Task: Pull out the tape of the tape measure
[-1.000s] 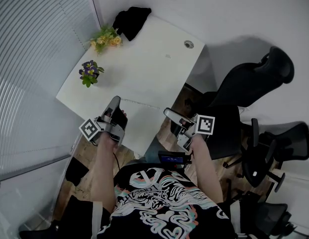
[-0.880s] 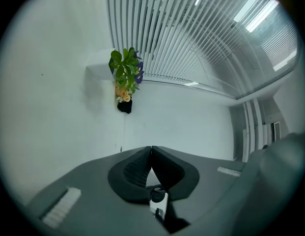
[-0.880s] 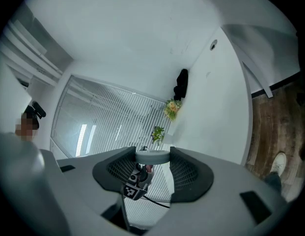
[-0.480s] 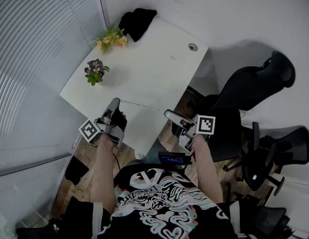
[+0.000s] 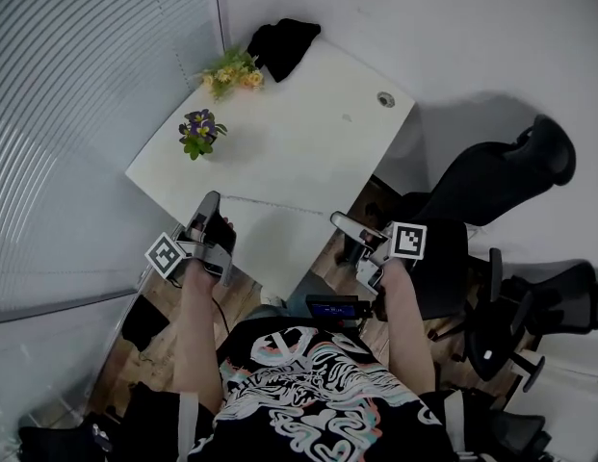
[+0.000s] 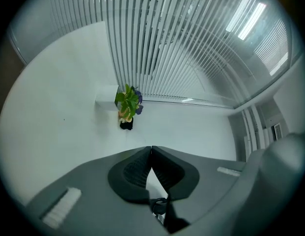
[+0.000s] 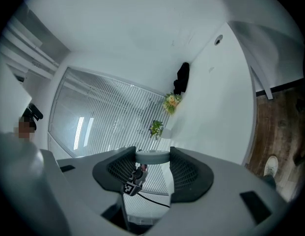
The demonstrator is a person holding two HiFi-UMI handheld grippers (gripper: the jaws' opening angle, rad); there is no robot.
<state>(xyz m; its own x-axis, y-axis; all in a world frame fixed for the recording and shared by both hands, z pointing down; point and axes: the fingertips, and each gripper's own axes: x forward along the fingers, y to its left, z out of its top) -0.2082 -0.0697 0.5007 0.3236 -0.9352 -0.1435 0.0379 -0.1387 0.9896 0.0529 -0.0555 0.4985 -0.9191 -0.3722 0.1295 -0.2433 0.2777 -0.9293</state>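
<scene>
In the right gripper view my right gripper (image 7: 152, 152) is shut on the round grey tape measure (image 7: 152, 158), which spans its two pads. A pale strip of tape (image 7: 165, 180) runs from the case toward my left gripper (image 7: 133, 179), seen beyond it. In the head view a thin line of tape (image 5: 270, 203) stretches over the white table (image 5: 308, 133) between my left gripper (image 5: 210, 200) and my right gripper (image 5: 339, 221). In the left gripper view, my left gripper (image 6: 151, 150) has its jaws pressed together, apparently on the tape's end; the tape itself is too thin to make out there.
A purple flower pot (image 5: 200, 131), a yellow flower pot (image 5: 233, 68) and a black cloth (image 5: 284, 44) stand at the table's far left side. Window blinds (image 5: 77, 114) run along the left. Black office chairs (image 5: 491, 176) crowd the right.
My left gripper has moved left, away from the right gripper, and the tape line between them is longer. The right gripper has stayed in place.
</scene>
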